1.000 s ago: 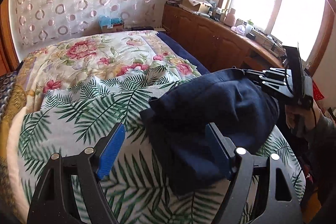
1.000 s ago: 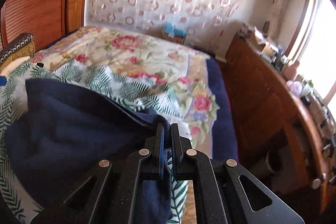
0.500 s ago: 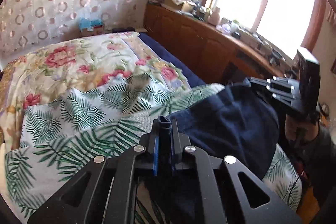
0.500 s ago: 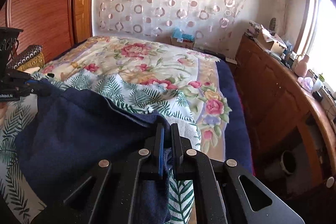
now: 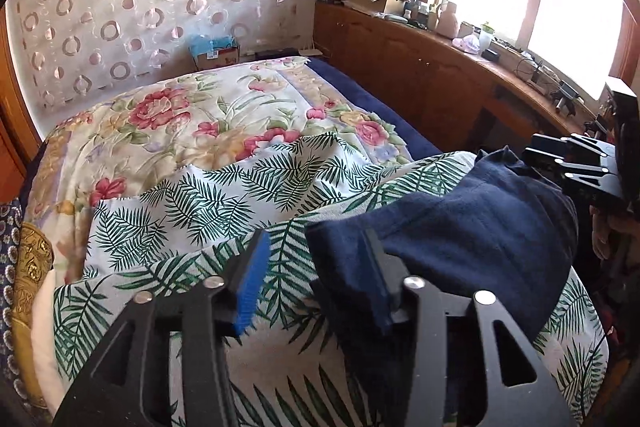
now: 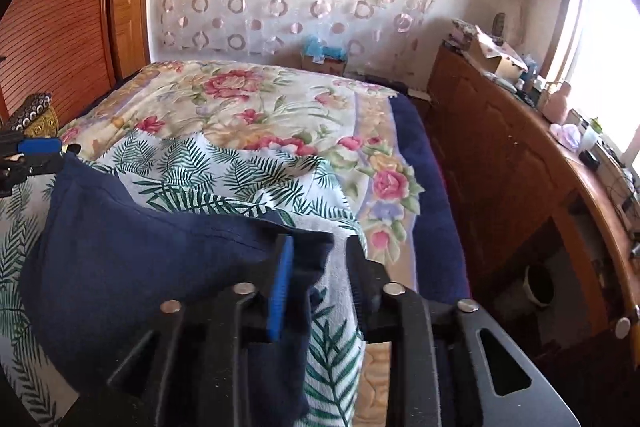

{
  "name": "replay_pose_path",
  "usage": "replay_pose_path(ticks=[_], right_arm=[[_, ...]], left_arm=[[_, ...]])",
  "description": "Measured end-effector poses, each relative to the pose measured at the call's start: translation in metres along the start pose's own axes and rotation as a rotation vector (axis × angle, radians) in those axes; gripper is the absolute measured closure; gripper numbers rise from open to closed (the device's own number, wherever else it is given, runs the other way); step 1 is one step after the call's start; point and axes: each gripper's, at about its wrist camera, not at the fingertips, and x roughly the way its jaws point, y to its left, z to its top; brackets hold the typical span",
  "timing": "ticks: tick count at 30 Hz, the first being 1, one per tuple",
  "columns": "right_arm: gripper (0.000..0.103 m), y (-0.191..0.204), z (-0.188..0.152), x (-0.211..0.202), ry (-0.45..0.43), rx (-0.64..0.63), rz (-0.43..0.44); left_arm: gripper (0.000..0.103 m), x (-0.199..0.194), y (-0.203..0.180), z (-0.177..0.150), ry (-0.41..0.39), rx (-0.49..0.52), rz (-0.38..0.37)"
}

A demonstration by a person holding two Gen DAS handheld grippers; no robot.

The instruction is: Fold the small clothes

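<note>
- Left wrist view: the left gripper [image 5: 310, 279] has its fingers spread wide and holds nothing. The dark blue cloth [image 5: 452, 227] lies bunched on the leaf sheet [image 5: 200, 203], touching the right finger.
- Right wrist view: the right gripper [image 6: 320, 279] is let go too, fingers apart, with one corner of the cloth between them.
- The cloth looks partly folded, but it is not flat or neat yet.

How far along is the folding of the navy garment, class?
Done: the navy garment lies doubled over on the palm-print cover. In hand: nothing; left gripper and right gripper are both open. Left: probably further folds and tidying.
</note>
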Motion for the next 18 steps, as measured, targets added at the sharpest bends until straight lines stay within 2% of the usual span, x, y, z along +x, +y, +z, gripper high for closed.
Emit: replay_pose_path(ticks=[1,2,6,11,14,18], right_arm=[[0.052,-0.001,-0.003,-0.010,-0.013,0.016,0.002],[0.047,0.000,-0.004,-0.021,-0.026,0.027,0.007],[0.030,0.008,-0.022,-0.033,-0.043,0.064,0.073],[0.030,0.017,-0.044,0.001,0.053,0.104,0.120],[0.030,0.018,-0.054,0.024,0.113,0.126,0.196],[0.030,0.015,-0.060,0.033,0.112,0.161,0.252]], left_arm=[[0.040,-0.001,0.000,-0.002,-0.002,-0.002,-0.009],[0.037,-0.004,-0.001,-0.005,-0.004,-0.003,-0.020],[0.036,-0.002,-0.007,-0.013,0.009,0.008,-0.045],[0.036,0.018,-0.014,-0.022,0.067,0.001,-0.065],[0.036,0.032,-0.012,-0.026,0.104,-0.018,-0.077],[0.036,0.041,-0.010,-0.028,0.122,-0.046,-0.105]])
